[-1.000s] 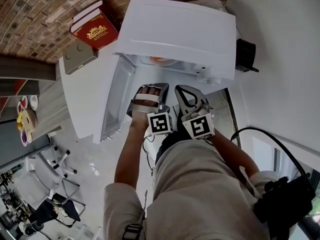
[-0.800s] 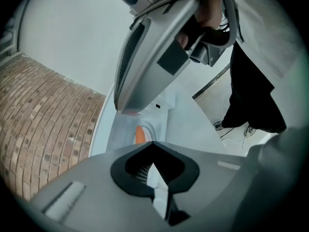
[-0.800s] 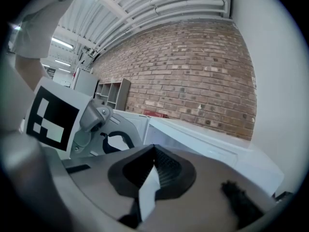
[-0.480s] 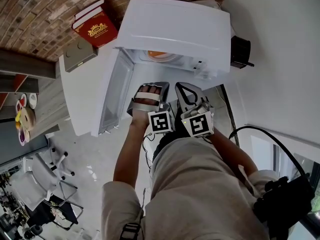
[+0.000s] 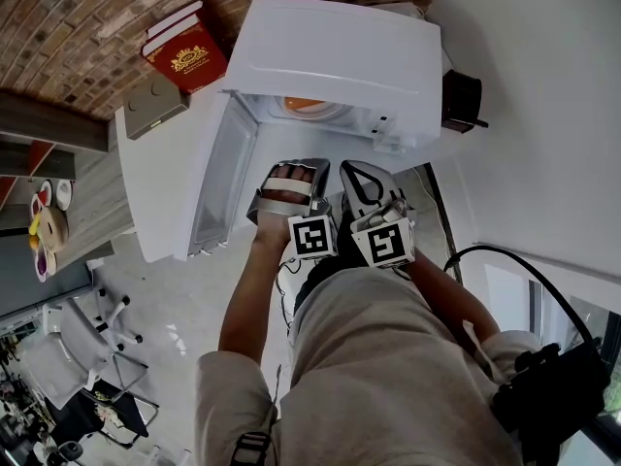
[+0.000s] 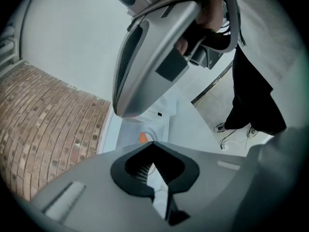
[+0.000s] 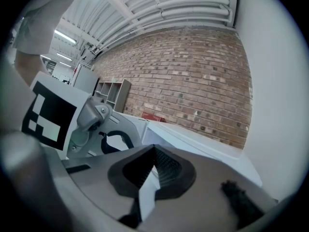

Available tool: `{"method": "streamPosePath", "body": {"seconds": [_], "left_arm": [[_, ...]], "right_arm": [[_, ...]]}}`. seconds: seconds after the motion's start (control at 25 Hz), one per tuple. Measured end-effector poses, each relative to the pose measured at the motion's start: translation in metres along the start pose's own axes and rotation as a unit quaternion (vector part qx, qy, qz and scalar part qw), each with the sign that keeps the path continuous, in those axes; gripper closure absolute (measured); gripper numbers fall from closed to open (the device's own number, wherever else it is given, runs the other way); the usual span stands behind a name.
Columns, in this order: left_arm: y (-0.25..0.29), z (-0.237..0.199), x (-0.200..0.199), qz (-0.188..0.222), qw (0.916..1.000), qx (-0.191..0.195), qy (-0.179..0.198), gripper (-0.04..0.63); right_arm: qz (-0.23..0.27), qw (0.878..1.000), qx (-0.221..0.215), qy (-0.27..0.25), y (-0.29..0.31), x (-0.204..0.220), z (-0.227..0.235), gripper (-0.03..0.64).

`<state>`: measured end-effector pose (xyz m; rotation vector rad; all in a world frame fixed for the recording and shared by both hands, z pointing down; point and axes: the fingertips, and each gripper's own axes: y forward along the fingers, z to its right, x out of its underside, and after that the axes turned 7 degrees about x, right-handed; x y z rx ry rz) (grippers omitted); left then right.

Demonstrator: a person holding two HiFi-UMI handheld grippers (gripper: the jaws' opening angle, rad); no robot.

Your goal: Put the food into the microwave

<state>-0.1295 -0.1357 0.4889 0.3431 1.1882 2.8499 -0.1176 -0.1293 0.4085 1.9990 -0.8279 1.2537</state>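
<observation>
The white microwave point(image 5: 340, 56) stands on a white table with its door point(image 5: 218, 187) swung open to the left. Orange food on a plate point(image 5: 306, 106) sits inside the cavity. It also shows as an orange spot point(image 6: 143, 137) in the left gripper view. My left gripper point(image 5: 294, 166) and right gripper point(image 5: 355, 169) hang side by side just in front of the opening. Both are shut with nothing between the jaws. The left gripper's jaws point(image 6: 153, 145) point down at the cavity, and the right gripper's jaws point(image 7: 154, 149) point level over the microwave's top point(image 7: 193, 139).
A red book point(image 5: 184, 54) and a grey box point(image 5: 153, 110) lie on the white table point(image 5: 155, 202) left of the microwave. A black object point(image 5: 462, 100) sits at its right by the white wall. Cables run along the floor, and office chairs point(image 5: 87, 338) stand lower left.
The head view has shifted a little, and more of the orange food shows inside the microwave. Both grippers stay shut, side by side before the opening.
</observation>
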Motion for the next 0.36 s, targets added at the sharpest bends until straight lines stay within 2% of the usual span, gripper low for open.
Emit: {"method": "streamPosePath", "body": {"seconds": [0.36], "left_arm": [[-0.0006,0.0011,-0.0047,-0.002,1.0,0.0,0.0,0.588]], "right_arm": [[0.001,1.0,-0.006,-0.009,-0.0059,0.0012,-0.0016,0.607]]}}
